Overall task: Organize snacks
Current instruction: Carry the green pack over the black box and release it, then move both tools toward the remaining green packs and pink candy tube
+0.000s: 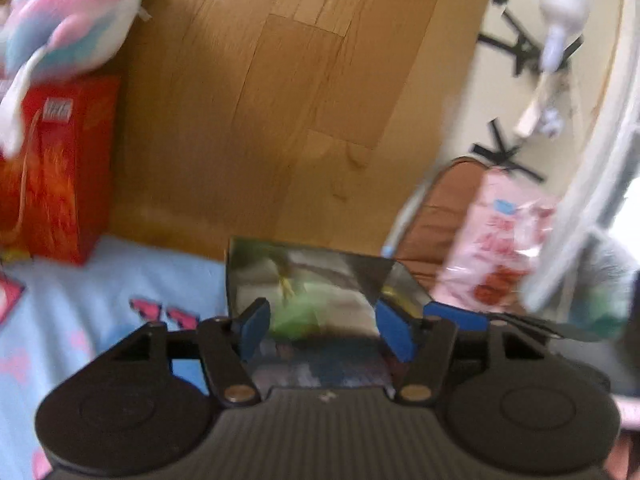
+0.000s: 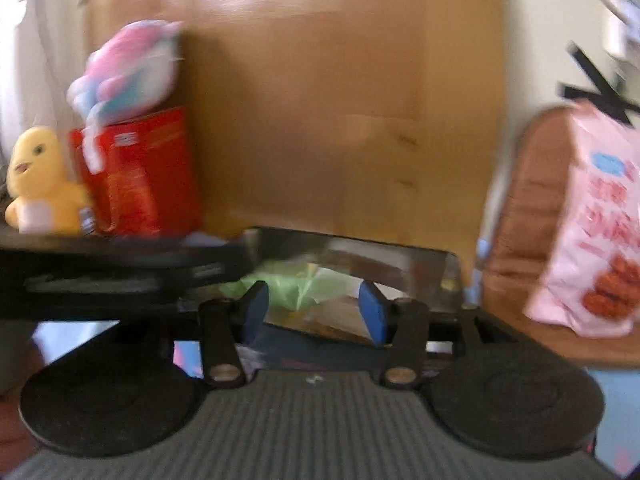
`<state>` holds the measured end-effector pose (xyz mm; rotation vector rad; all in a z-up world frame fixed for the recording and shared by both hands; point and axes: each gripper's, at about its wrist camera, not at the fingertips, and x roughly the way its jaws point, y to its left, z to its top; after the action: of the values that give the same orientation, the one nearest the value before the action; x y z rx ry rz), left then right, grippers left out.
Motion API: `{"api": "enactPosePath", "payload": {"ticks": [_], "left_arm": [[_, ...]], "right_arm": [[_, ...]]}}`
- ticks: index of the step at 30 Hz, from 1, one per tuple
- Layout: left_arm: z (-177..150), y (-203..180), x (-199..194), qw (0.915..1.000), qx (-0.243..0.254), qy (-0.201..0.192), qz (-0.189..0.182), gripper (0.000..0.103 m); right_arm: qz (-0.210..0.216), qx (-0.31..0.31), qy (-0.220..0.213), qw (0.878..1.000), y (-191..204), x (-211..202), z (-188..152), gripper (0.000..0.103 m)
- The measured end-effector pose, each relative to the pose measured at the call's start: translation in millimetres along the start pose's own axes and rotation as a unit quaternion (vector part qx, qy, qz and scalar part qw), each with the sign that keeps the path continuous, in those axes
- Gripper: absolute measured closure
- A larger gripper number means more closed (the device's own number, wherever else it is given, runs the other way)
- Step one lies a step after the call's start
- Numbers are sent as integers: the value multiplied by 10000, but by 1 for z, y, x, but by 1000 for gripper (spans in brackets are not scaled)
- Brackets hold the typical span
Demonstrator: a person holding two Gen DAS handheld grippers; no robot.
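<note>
Both views are blurred by motion. A shiny foil snack bag (image 1: 308,292) with green print sits between the blue pads of my left gripper (image 1: 324,330), whose jaws press its sides. In the right wrist view the same bag (image 2: 320,280) lies between the pads of my right gripper (image 2: 316,312), which also closes on it. The left gripper's black body (image 2: 100,272) shows at the left there. A pink snack bag (image 1: 496,240) stands at the right, also in the right wrist view (image 2: 600,232). A red box (image 1: 52,168) stands at the left.
A pink and blue plush toy (image 1: 68,20) lies on the red box (image 2: 140,176). A yellow chick plush (image 2: 40,184) sits beside it. A brown basket (image 2: 528,208) holds the pink bag. A wooden board (image 1: 280,100) stands behind. A light blue patterned cloth (image 1: 100,300) covers the surface.
</note>
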<state>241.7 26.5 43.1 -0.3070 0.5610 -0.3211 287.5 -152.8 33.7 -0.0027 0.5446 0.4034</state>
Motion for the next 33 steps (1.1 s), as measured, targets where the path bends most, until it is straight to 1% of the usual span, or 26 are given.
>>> {"api": "enactPosePath", "payload": {"ticks": [2,5,7,9,10,13,16,18,19,21,22,24,25,27,30,33], "left_arm": [[-22,9,-15,9999,-58,73,-112,42],[-56,16,-23,9983,-155,442,-342,42],[-75,15,-26,9977,-105,571,-338,42],[-91,15,-32,9983,15,553,-199,42],[-97,16,-33,9985,29,536,-113,42],[-105,25,-39,9984,-142,554,-40,42],[-116,33,-47,9984,-122,531,142,42],[-123,37,-48,9982,-89,540,234,42],[-127,38,-50,9986,-44,472,224,42],[-129,36,-52,9989,35,394,255,41],[-130,35,-52,9990,61,370,256,39],[-129,34,-53,9991,108,329,237,39],[-129,34,-53,9992,101,323,214,39],[-129,37,-53,9993,23,321,177,39],[-128,44,-53,9993,-182,313,95,39],[-129,48,-54,9992,-278,289,70,37]], "right_arm": [[365,313,-80,9988,-17,-19,-15,50],[603,701,63,9957,-32,-46,-56,50],[718,969,138,9926,-35,-65,-85,50],[804,1098,42,9907,-31,-87,-110,50],[780,1078,-11,9911,-25,-95,-116,50],[386,935,-95,9948,-6,-111,-133,50],[408,940,52,9947,3,-113,-147,47],[176,584,159,9980,11,-111,-154,47],[-83,431,201,9988,14,-109,-157,47],[-551,437,116,9975,8,-112,-164,46],[-832,550,80,9950,2,-111,-163,46],[-1189,879,32,9890,-11,-113,-162,46],[-1234,1077,-17,9865,-17,-115,-160,46],[-1171,1316,-200,9842,-24,-125,-159,45],[-1079,1191,-515,9857,-17,-139,-156,45],[-760,1073,-674,9890,-7,-144,-152,45]]}}
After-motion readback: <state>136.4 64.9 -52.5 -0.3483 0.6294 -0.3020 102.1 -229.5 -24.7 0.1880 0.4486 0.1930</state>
